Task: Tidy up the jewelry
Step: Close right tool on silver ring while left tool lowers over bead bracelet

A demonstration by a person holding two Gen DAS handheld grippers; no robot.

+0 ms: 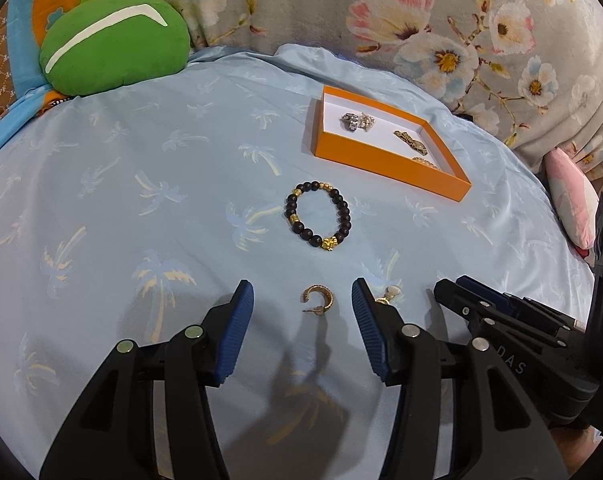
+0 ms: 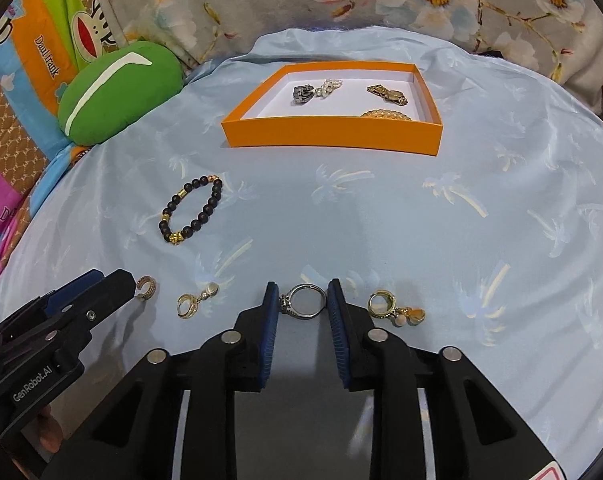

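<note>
Low at the left of the right wrist frame, the left gripper (image 2: 131,280) hangs with fingers apart beside the gold hoop earring (image 2: 146,288), which lies flat on the bed sheet (image 2: 381,216), its gap facing left; centre bottom, the right gripper (image 2: 302,300) has its fingers touching the silver ring (image 2: 303,301) on both sides; squeeze gently and lift straight; its stone points left; the orange box (image 2: 333,136) waits above.

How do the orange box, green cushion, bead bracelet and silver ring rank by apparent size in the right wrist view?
1. orange box
2. green cushion
3. bead bracelet
4. silver ring, smallest though nearest the camera, so that rank is safe.
</note>
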